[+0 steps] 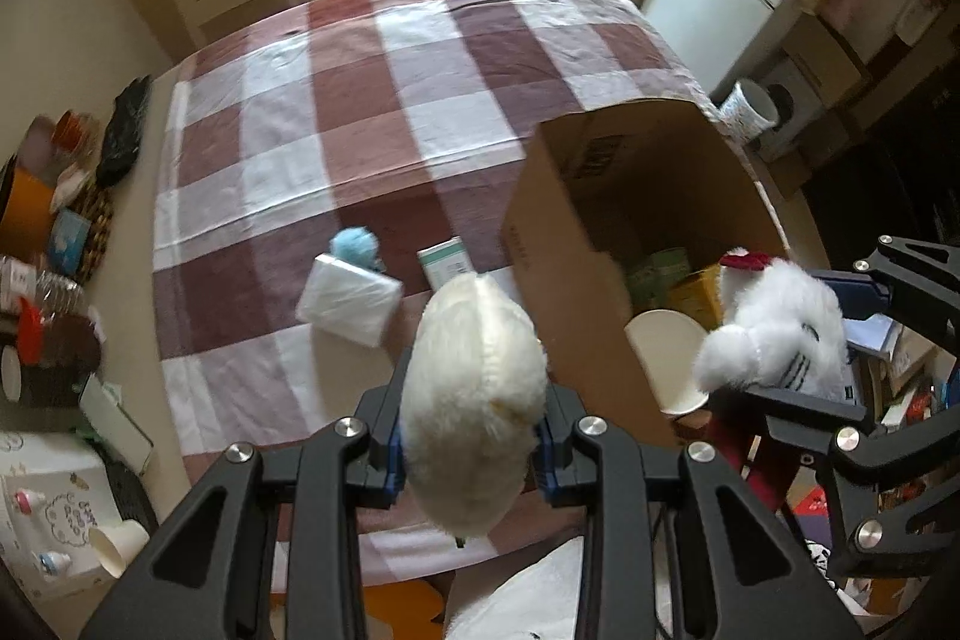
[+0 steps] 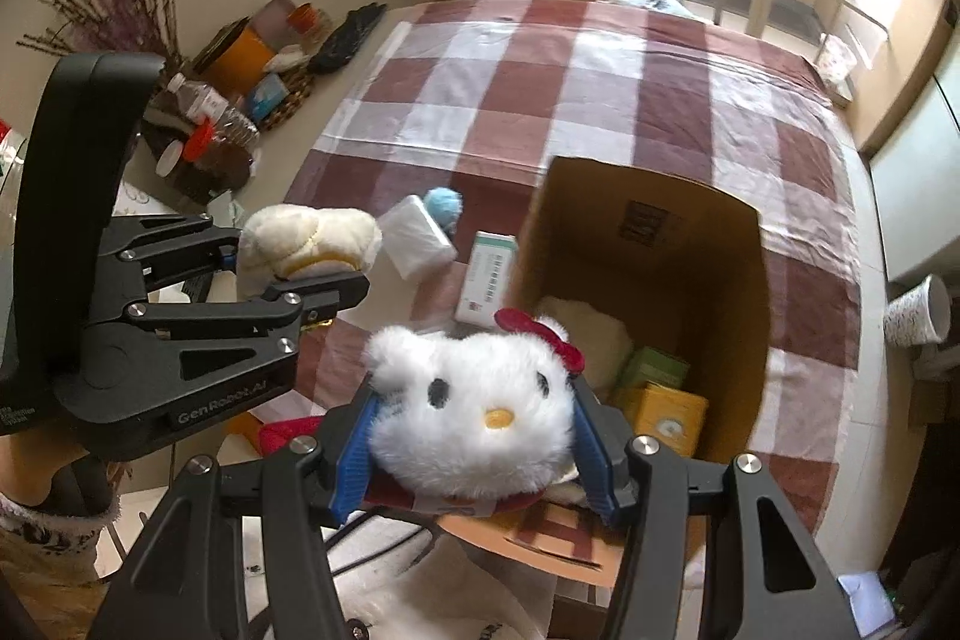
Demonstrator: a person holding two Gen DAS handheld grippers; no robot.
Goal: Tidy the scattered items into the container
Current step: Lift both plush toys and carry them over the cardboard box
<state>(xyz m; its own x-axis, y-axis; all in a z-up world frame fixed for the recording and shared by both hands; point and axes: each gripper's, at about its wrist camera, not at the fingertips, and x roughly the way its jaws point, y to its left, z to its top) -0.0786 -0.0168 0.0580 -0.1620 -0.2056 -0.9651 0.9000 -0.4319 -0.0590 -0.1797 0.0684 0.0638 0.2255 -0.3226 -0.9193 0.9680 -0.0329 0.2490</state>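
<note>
- We see the left hand-held gripper [image 1: 474,451] clenched on a cream, rounded plush toy [image 1: 474,400]; the blue pads sink into its sides, so it squashes easily.
- Right hand-held gripper [image 2: 474,451] is grasping a white fluffy cat-face plush with a red bow [image 2: 474,418], pads pressed in at both cheeks.
- Both toys are held in the air at the near edge of the desk [image 1: 384,40], which is covered by a red-and-white checked cloth; the cat plush sits just beside the open brown cardboard box [image 2: 648,244], the cream one further to its left.
- The box already holds a green carton, a yellow carton and something pale; we can't tell what the pale thing is.
- Still out on the cloth: a white wrapped soft pack [image 1: 348,301], a small light-blue fuzzy ball [image 1: 357,244] touching its far edge, and a white-and-green flat carton [image 1: 447,268] right by the box wall.
- Handling, our judgement: plush is light, soft, not fragile and not slippery, so a drop into the box is harmless. Grip across the bulk of the body as now; fur alone could pull free.
- The carton is stiffer: take it across its narrow sides. The fuzzy ball may roll, so pinch it at its centre.
</note>
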